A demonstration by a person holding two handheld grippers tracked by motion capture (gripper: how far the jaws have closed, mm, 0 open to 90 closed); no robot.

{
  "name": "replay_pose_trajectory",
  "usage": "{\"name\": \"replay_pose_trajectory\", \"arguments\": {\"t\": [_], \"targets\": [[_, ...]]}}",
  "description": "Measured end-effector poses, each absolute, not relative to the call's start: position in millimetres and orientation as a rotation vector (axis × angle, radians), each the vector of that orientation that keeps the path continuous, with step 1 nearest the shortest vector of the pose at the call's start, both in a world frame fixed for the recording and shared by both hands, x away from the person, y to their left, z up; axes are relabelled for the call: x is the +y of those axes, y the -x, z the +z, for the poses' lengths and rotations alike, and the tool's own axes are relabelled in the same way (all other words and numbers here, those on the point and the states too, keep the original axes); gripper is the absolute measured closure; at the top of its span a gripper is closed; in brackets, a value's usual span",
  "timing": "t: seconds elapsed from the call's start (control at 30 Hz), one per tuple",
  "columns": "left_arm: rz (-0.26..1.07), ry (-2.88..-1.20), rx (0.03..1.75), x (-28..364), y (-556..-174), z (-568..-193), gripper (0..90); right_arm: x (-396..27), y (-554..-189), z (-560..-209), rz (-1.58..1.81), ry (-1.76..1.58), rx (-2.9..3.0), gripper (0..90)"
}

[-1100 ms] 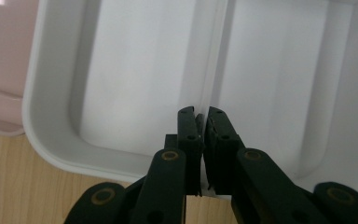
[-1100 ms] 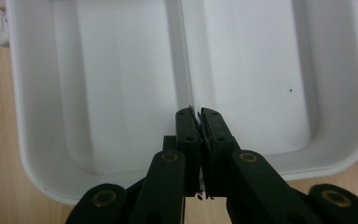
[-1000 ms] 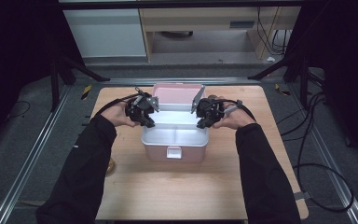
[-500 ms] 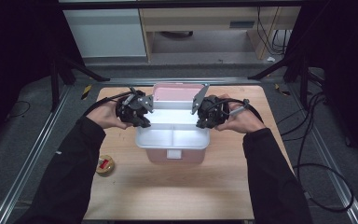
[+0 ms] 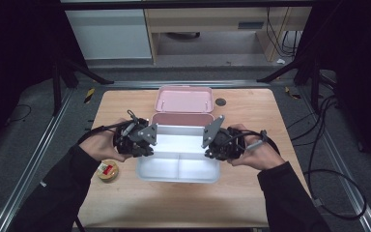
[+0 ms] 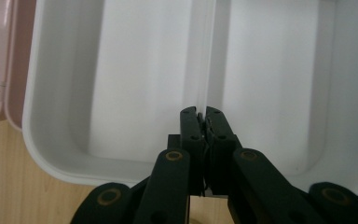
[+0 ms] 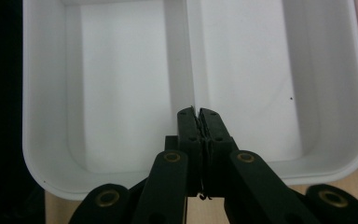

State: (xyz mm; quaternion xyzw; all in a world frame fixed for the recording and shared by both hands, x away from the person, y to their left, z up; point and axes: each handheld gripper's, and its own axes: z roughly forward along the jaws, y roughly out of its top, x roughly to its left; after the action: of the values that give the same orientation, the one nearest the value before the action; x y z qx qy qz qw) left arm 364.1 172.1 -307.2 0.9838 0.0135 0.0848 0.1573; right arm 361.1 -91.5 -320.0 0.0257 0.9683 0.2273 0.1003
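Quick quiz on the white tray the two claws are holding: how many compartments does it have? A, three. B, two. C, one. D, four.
B: the white tray has a single divider wall running down its middle, splitting it into two empty compartments, as both gripper views show.

Both gripper bodies hide the side walls of the white two-compartment plastic tray [image 5: 178, 166], whether it touches the pale wooden table [image 5: 251, 203] cannot be told, and the small round tape roll [image 5: 108, 170] near its left is too small to make out.
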Motion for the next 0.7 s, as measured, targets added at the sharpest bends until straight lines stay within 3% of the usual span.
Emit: {"name": "replay_pose_trajectory", "arguments": {"t": [0.3,0.7], "targets": [[0.2,-2.806,0.039,177,-327,-333,87.9,-88,-324,-343,0.66,-0.046,2.887,89.2],[0.114,-2.806,0.063,182,-309,-378,88.2,-82,-307,-385,0.653,-0.039,2.953,88.9]]}}
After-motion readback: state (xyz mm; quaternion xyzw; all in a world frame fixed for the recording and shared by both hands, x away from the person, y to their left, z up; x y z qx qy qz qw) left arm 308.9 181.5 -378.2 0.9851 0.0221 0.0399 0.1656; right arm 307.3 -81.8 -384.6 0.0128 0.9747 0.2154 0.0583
